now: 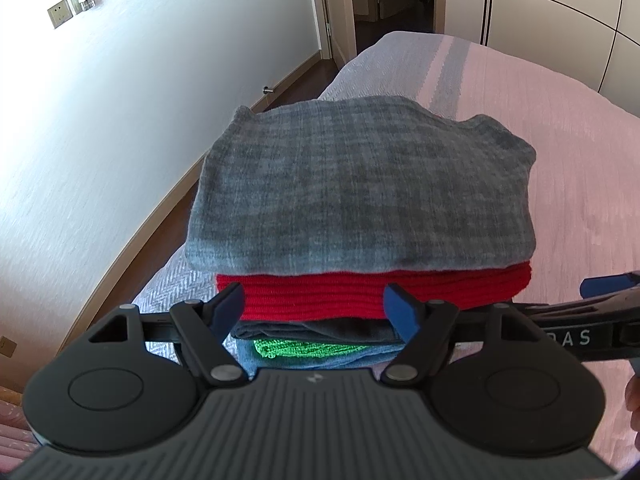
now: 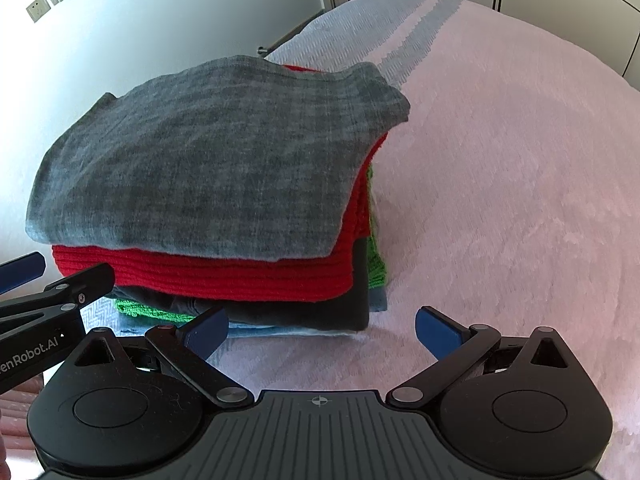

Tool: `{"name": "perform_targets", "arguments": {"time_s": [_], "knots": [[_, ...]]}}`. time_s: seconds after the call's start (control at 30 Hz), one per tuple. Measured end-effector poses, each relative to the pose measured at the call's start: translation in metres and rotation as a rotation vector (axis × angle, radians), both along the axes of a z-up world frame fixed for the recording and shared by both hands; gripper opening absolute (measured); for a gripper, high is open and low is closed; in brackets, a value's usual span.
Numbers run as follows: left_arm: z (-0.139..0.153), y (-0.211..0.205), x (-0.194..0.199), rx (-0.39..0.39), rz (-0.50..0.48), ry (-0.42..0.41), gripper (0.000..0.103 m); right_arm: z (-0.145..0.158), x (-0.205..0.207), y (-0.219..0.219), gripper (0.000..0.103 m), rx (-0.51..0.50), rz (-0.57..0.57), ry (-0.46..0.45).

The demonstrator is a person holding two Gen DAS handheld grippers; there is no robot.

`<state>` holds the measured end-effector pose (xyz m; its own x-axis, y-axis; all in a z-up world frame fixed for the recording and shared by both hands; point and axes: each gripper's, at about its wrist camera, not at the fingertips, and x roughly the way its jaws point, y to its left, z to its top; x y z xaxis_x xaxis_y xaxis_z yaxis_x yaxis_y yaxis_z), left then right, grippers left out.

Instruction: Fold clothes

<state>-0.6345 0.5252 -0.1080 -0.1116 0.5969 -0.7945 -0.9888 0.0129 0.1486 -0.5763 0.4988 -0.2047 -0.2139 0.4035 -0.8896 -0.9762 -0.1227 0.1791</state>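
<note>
Nearby, wall beside clothes stack

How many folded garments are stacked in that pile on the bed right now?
5 visible: grey top uppermost, red knit beneath, then dark grey, green knit, light blue at bottom. More may be hidden inside.

The left gripper and right gripper look alike: a matte black, ribbed body, two round black housings, black linkage arms on silver pivot pins, and blue pads lining the jaws. White lettering runs along each side.
</note>
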Motion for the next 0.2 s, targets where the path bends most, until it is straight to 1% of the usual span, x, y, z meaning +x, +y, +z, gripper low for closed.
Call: {"name": "perform_targets", "arguments": {"time_s": [0.2], "knots": [[0.0069, 0.0015, -0.0042, 0.02, 0.01, 0.006, 0.073, 0.0062, -0.0035, 0.002, 0.102, 0.015, 0.003, 0.006]]}}
